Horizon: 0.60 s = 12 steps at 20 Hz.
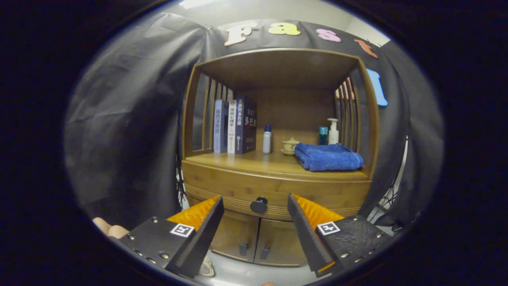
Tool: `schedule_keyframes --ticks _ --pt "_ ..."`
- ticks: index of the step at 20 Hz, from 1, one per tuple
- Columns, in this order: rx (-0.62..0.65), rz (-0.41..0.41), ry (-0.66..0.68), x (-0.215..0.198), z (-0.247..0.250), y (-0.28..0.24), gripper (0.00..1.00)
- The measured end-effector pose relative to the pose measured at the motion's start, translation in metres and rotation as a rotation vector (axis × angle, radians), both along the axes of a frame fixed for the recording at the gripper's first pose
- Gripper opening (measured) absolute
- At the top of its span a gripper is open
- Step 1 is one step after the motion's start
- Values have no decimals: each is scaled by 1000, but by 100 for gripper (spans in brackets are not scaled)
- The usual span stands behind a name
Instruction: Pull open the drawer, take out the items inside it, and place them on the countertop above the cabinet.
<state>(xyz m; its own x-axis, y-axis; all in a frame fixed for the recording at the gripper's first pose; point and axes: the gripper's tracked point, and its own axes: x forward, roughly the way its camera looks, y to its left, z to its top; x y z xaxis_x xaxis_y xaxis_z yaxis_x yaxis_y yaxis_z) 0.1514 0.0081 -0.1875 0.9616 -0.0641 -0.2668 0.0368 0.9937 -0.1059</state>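
Observation:
A wooden cabinet stands ahead of me with a closed drawer (pixel 278 186) under its countertop (pixel 254 161). The drawer's round dark knob (pixel 258 205) sits in line with the gap between my fingers, still some way beyond the tips. My gripper (pixel 255 200) is open, nothing held between its fingers. What lies inside the drawer is hidden.
On the countertop stand three books (pixel 234 126), a small white bottle (pixel 267 140), a lidded cup (pixel 290 146), a folded blue towel (pixel 327 156), a teal container (pixel 323 135) and a pump bottle (pixel 333 131). Two lower doors (pixel 258 238) sit below the drawer. A person's fingers (pixel 111 228) show beside my left finger.

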Motion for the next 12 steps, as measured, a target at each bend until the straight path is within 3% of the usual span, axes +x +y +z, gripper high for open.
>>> schedule_keyframes --ticks 7,10,12 --pt "-110 -62 99 67 -74 -10 89" --pt "-121 -82 132 83 -97 -14 70" --pt "-101 -94 151 93 -107 -17 70"
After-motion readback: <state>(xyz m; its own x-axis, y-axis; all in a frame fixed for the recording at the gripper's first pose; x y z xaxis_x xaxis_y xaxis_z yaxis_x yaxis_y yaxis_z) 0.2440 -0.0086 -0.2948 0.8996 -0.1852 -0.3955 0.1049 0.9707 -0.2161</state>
